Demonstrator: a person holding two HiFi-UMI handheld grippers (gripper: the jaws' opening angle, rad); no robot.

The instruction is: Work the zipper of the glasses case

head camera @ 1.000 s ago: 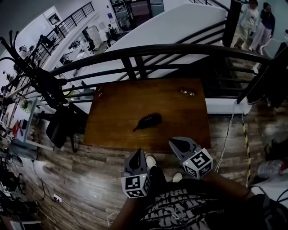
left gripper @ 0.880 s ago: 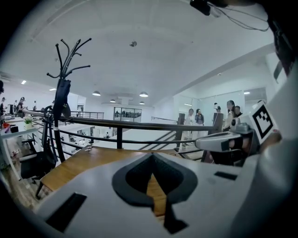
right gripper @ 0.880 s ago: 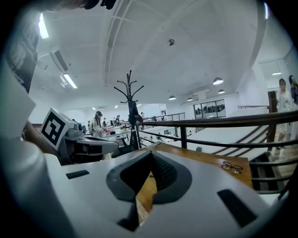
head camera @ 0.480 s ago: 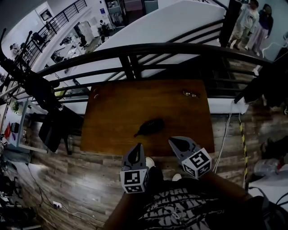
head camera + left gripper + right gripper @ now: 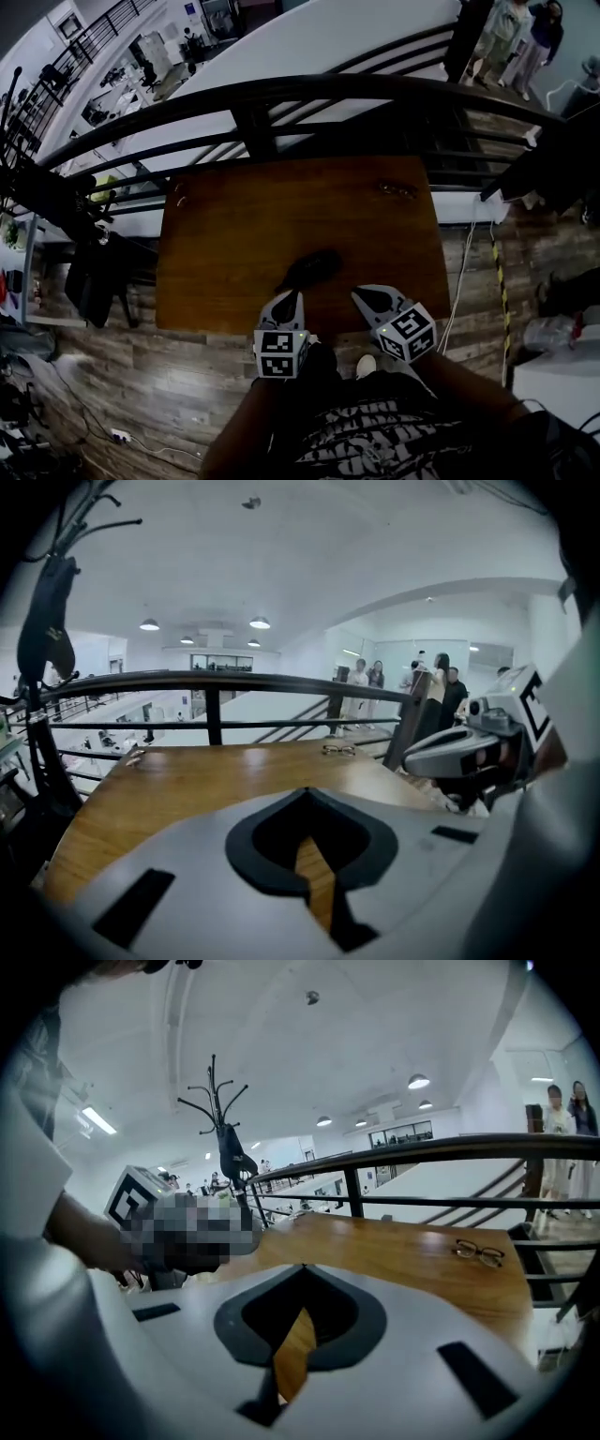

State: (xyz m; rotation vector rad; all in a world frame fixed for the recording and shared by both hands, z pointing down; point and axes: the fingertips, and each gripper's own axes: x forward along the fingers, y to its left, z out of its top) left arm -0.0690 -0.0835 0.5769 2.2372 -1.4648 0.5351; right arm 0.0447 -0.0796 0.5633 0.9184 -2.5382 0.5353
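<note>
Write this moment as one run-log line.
left gripper: shut, empty | right gripper: shut, empty | glasses case: on table, not held

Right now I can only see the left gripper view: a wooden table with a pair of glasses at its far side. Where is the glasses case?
Observer: In the head view the dark glasses case lies by the near edge of the table, just beyond the left gripper. That gripper's own body hides it from you.
Operator: Is the other one holding anything?
Observer: No. The right gripper view shows the right gripper shut, with only a sliver of bare wood showing past its jaws.
Operator: Which gripper is nearer the case?
Observer: The left. In the head view the right gripper sits off to the case's right, clear of it.
</note>
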